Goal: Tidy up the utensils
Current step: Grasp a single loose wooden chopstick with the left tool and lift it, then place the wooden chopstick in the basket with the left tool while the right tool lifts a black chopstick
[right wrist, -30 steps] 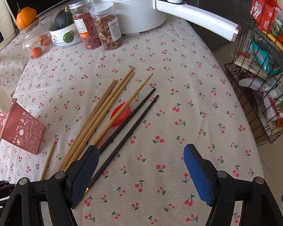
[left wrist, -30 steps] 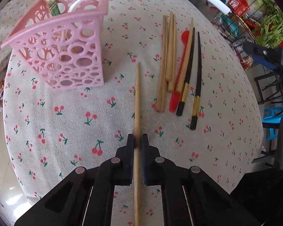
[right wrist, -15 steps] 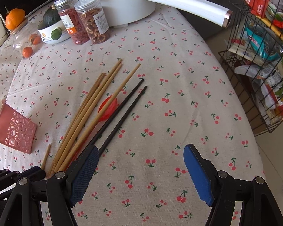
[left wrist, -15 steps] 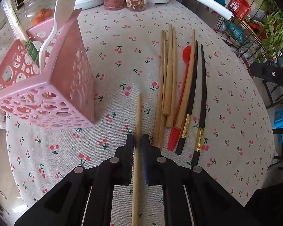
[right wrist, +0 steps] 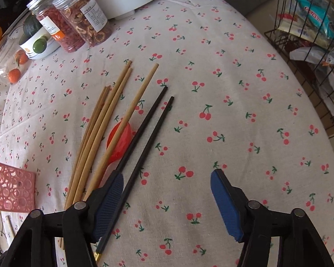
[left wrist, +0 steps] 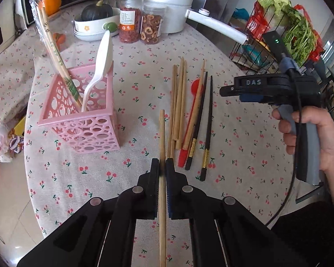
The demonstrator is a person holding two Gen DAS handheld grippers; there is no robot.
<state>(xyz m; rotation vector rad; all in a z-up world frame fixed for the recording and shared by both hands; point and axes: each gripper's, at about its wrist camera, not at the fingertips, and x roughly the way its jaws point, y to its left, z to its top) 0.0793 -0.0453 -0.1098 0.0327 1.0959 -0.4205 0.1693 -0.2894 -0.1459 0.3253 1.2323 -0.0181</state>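
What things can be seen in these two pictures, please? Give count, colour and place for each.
basket: one, pink, left on the table.
spoon: one, white, standing in the basket.
wrapped chopsticks: one pack, pale, in the basket.
wooden chopsticks: several, tan, lying on the cloth beside the red spoon.
red spoon: one, under a wooden chopstick.
black chopsticks: two, right of the wooden ones.
jars: two, clear, far side.
pot: one, white, behind the jars.
tablecloth: one, cherry print.
rack: one, black wire, with greens, right.
left gripper: shut on chopstick.
right gripper: closing, one black chopstick between its pads.
hand: one, holding the right gripper.
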